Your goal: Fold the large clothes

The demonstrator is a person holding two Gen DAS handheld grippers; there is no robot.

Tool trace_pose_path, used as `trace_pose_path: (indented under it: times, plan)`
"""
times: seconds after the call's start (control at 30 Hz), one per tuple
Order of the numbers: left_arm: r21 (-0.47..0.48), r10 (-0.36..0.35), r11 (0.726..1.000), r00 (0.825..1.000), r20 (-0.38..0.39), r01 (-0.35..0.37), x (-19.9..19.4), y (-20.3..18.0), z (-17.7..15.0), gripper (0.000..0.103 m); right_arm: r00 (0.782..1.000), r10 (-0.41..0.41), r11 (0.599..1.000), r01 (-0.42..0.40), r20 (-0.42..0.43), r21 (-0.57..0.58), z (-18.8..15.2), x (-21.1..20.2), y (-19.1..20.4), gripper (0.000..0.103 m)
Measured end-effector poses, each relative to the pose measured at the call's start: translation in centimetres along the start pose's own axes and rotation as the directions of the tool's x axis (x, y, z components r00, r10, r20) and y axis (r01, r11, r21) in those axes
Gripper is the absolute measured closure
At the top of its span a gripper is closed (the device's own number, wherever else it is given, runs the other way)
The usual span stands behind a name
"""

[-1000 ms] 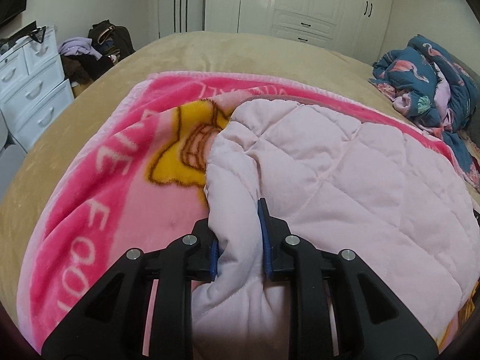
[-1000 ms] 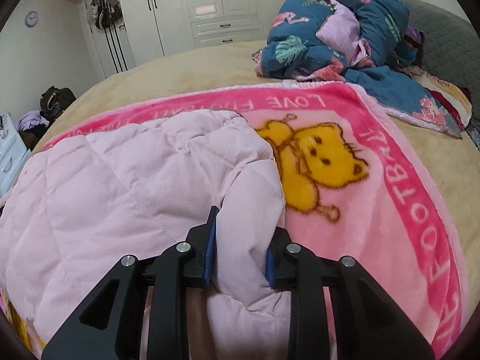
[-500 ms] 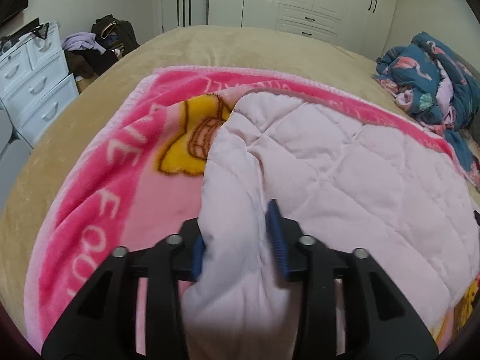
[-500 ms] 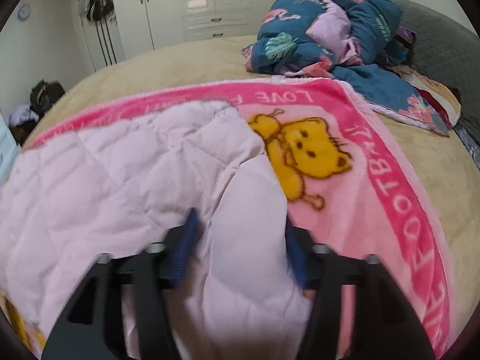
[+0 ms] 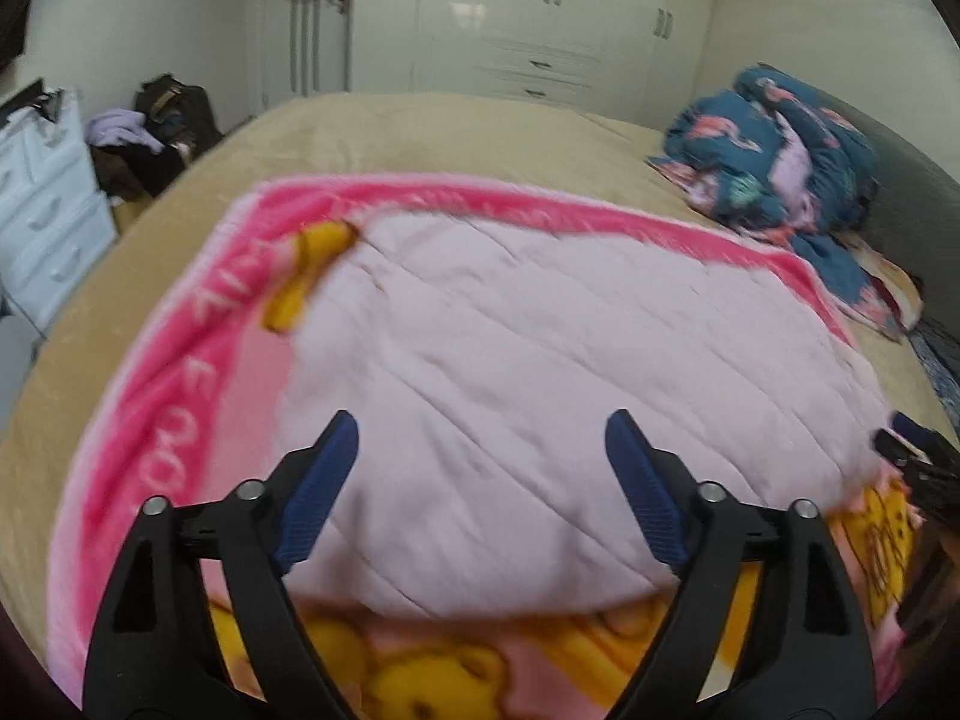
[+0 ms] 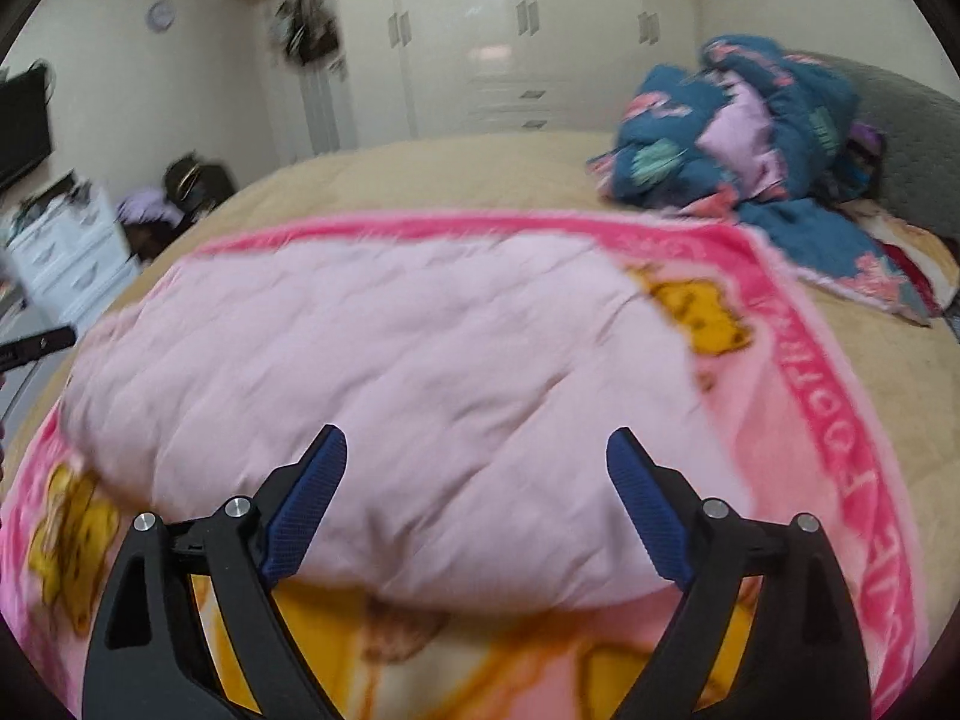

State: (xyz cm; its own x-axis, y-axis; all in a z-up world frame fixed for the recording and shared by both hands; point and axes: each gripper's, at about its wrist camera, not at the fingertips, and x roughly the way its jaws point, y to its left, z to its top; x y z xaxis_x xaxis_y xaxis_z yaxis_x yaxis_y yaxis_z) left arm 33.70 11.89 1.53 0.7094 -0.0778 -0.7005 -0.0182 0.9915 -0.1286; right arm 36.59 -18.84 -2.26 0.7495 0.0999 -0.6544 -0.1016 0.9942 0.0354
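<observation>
Lying folded across the middle of the pink bear blanket (image 5: 180, 396) on the bed (image 5: 456, 132), the pale quilted garment (image 5: 540, 372) looks puffy and creased. The left gripper (image 5: 480, 438) and right gripper (image 6: 477, 450) hover over its near edge, jaws spread wide and empty. A blue flamingo quilt (image 6: 750, 138) is heaped at the bed's far right corner.

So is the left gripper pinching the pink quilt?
No, the left gripper is wide open, its blue fingers spread apart above the quilt.

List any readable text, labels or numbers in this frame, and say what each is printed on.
"FOOTBALL", white letters on the pink blanket border, right wrist view; blurred, middle letters only just legible.
"FOO", start of the same kind of lettering on the pink blanket border, left wrist view; the rest is smeared.
Far border lettering: too blurred to read.
Wall clock: numerals too small to read.
</observation>
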Motion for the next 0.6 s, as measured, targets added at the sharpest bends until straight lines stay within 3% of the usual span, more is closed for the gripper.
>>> trace_pose_path:
  times: [0.07,0.13,0.2,0.27,0.37,0.6]
  plan:
    - [0.002,0.001,1.0,0.999,-0.036,-0.001,0.9,-0.6,-1.1,0.024,0.995,0.028,0.999,-0.026,-0.099,0.02,-0.8,1.6,0.4,0.004]
    - [-0.013,0.011,1.0,0.995,-0.101,-0.012,2.9,-0.7,-2.1,0.024,0.982,-0.002,1.0,0.005,-0.19,0.016,-1.7,3.4,0.6,0.004]
    - [-0.02,0.021,1.0,0.99,-0.142,-0.024,4.7,-0.4,-3.0,0.021,0.982,-0.012,1.0,0.012,-0.187,-0.001,-2.2,3.5,1.0,0.004]
    - [-0.024,0.021,0.999,0.991,-0.136,-0.024,4.7,-0.3,-3.2,0.021,0.983,-0.013,1.0,0.014,-0.183,0.003,-2.1,2.9,1.2,0.004]
    - [-0.064,0.004,0.998,0.994,-0.106,-0.011,2.7,-0.1,-3.1,0.009,0.99,0.053,0.996,-0.043,-0.129,0.078,-2.0,0.6,0.4,0.004]
    - [-0.139,0.024,0.99,0.997,-0.071,-0.033,-1.8,0.9,-4.1,0.009,0.994,0.086,0.967,-0.067,-0.063,0.247,-2.8,-3.6,-2.6,0.004]
